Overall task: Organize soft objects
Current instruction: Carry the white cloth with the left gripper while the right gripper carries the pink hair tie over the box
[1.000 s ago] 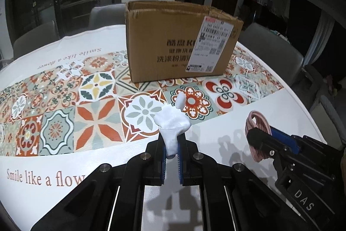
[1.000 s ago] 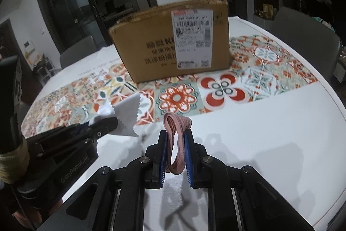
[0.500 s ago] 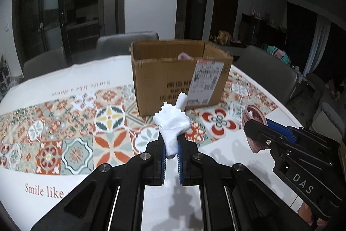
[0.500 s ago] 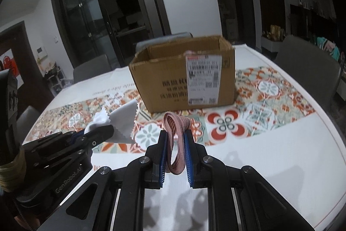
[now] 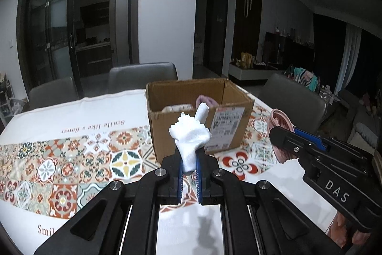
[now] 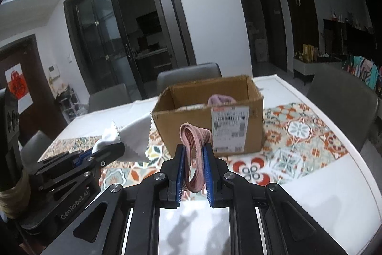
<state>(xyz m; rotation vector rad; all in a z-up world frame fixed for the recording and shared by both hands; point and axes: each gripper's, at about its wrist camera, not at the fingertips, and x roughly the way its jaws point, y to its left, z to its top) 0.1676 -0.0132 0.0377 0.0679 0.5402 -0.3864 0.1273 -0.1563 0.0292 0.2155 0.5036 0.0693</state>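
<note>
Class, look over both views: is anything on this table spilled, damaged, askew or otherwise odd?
Nothing stands out. The box stands upright and open on the table, soft items inside. The left tool holds a white cloth; the right tool holds a pink band.

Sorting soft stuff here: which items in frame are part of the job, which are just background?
Job:
- white cloth, clamped in left gripper
- pink band, clamped in right gripper
- cardboard box, open, soft items already inside

Background:
- patterned tablecloth
- grey chairs
- glass doors
- cluttered sideboard
</note>
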